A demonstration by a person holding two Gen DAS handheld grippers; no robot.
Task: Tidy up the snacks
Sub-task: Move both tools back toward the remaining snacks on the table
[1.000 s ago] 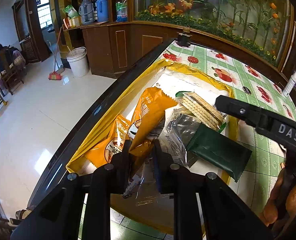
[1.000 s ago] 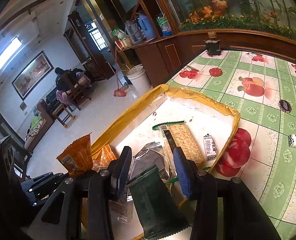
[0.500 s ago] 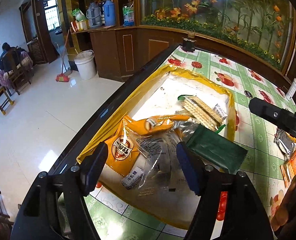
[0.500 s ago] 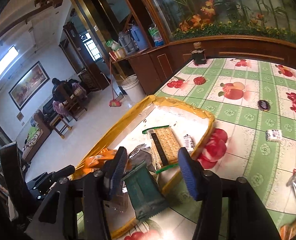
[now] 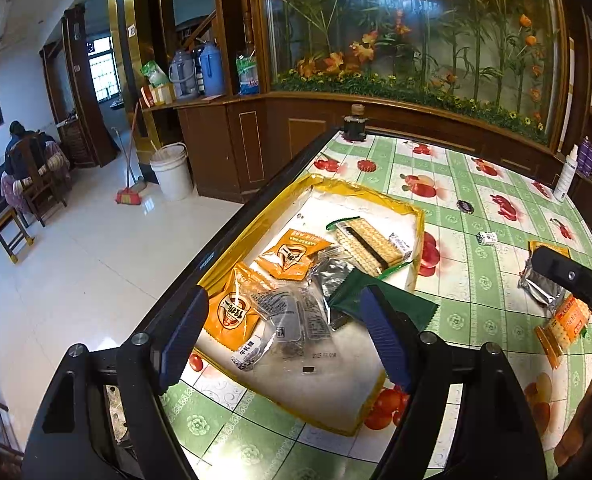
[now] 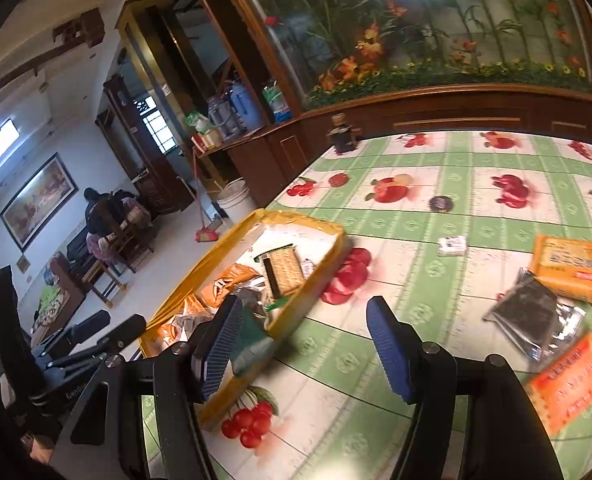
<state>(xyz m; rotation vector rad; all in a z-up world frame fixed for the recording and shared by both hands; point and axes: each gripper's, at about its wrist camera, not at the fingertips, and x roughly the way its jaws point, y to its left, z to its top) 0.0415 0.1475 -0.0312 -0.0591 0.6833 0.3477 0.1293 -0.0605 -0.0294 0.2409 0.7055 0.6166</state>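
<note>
Both my grippers have just opened and pulled back: left gripper and right gripper wide, empty. Orange packets and green packet lie in the yellow tray on the counter.

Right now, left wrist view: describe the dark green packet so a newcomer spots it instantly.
Find the yellow-rimmed tray at the table's edge. At its near right side lies the dark green packet, flat, overhanging the rim onto the tablecloth. It is the only plain, unprinted green wrapper; its neighbours are orange, silver or clear.

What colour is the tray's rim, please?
Yellow rim, white inside; the left wrist view shows it best.
</note>
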